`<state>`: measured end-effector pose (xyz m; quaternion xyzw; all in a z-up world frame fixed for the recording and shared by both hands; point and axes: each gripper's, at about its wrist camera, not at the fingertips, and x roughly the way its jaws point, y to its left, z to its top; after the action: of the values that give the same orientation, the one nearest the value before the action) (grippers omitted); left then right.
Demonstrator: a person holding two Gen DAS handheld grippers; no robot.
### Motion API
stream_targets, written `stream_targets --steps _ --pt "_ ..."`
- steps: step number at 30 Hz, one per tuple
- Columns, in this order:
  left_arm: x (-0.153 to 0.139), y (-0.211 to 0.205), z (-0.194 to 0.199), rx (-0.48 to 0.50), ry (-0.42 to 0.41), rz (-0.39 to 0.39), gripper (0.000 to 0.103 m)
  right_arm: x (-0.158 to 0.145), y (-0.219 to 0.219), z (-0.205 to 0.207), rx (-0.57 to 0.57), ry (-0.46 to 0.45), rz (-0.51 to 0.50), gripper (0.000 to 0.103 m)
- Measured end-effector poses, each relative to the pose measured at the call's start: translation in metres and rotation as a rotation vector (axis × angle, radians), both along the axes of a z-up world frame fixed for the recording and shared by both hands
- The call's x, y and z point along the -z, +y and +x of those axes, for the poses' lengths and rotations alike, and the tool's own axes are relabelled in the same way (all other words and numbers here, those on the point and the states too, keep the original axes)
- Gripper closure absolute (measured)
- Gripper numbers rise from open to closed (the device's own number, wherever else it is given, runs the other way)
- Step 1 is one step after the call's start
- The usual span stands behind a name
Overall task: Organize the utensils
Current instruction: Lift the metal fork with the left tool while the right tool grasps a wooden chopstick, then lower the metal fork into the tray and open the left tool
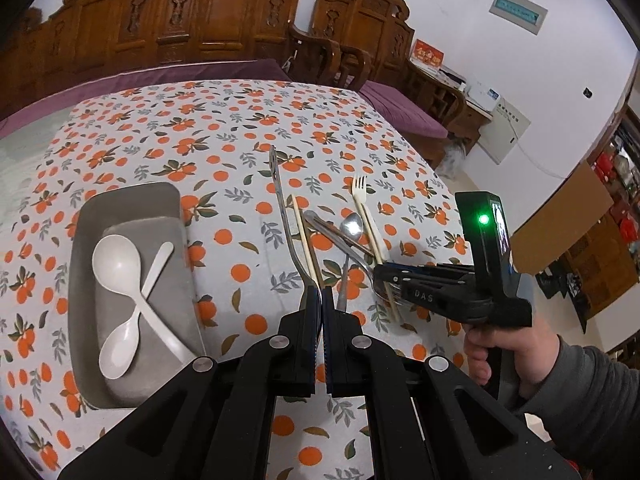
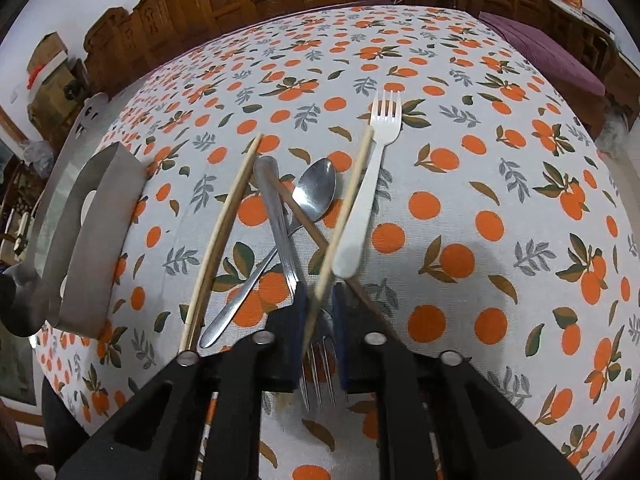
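My left gripper (image 1: 321,294) is shut on a long metal ladle handle (image 1: 285,216) that reaches away over the table; the ladle also shows at the left edge of the right wrist view (image 2: 48,184). A grey tray (image 1: 84,240) on the left holds two crossed white spoons (image 1: 120,264). My right gripper (image 2: 320,300) is open and hovers low over a pile: a metal fork (image 2: 280,220), a metal spoon (image 2: 316,190), a white plastic fork (image 2: 368,184) and wooden chopsticks (image 2: 224,232). One chopstick (image 2: 340,232) runs between its jaws, untouched.
The table has an orange-print cloth (image 1: 224,128). Carved wooden benches (image 1: 180,20) with purple cushions stand behind it. The right gripper's body (image 1: 480,272) and the hand holding it sit at the table's right side. The tray wall shows at the left of the right wrist view (image 2: 96,216).
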<state>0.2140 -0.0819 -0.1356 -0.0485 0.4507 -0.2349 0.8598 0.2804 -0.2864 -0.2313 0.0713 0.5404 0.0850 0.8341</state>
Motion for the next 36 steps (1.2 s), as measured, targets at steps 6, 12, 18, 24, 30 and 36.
stream_targets --steps 6,12,18,24,30,36 --pt "-0.003 0.005 -0.004 -0.005 -0.010 0.007 0.102 -0.005 0.000 -0.004 -0.014 -0.002 0.016 0.097" --pt "-0.005 0.016 -0.005 -0.021 -0.012 0.010 0.102 -0.026 0.002 -0.015 -0.033 -0.038 0.042 0.097" --pt "-0.007 0.027 -0.004 -0.039 -0.019 0.017 0.102 -0.044 0.014 -0.022 -0.075 -0.069 0.053 0.097" --pt "-0.010 0.042 -0.003 -0.065 -0.026 0.026 0.102 -0.061 0.026 -0.031 -0.105 -0.104 0.082 0.097" --pt "-0.009 0.060 0.000 -0.096 -0.023 0.046 0.102 -0.075 0.045 -0.033 -0.144 -0.138 0.102 0.097" --pt "0.003 0.081 0.007 -0.125 0.001 0.080 0.102 -0.084 0.067 -0.032 -0.183 -0.157 0.119 0.097"
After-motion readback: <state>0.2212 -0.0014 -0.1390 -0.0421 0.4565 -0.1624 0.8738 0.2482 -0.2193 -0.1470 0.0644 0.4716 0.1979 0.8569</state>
